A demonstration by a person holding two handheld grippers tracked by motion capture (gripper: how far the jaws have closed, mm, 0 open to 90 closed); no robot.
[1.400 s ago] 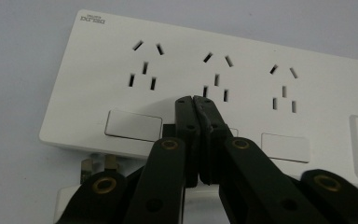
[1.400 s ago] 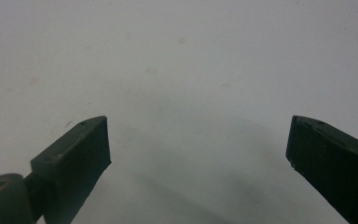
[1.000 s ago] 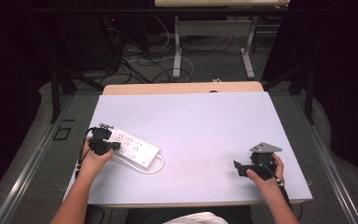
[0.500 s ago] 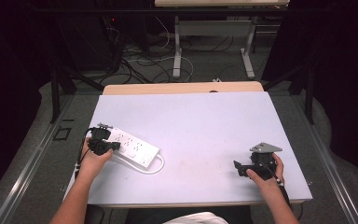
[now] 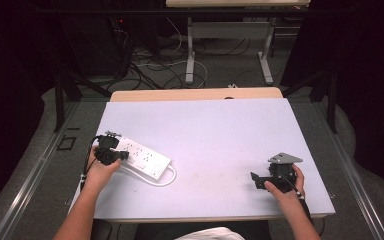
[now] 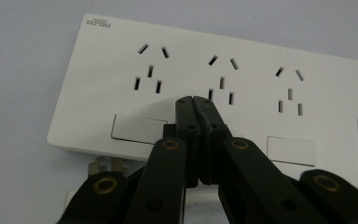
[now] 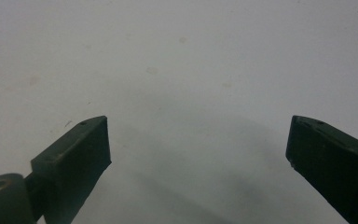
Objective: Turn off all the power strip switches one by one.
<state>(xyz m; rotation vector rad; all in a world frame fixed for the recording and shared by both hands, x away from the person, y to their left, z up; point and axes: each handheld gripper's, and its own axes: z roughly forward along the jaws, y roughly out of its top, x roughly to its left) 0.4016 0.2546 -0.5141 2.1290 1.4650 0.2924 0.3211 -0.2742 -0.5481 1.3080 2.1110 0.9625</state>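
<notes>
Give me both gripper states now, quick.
Left gripper: shut, fingers together over the white power strip, holding nothing.
Right gripper: open, empty, over bare table.

The left tool (image 6: 193,100) has its jaws pressed together, the right tool (image 7: 198,147) gapes wide.

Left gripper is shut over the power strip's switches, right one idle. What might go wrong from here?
1. The left gripper, fingers closed, sits over the power strip between two rocker switches; pressing there may miss both or nudge the wrong one.
2. The strip lies loose on the table near its left edge, so a push could slide it.
3. Its white cord loops beside it and might snag.
</notes>
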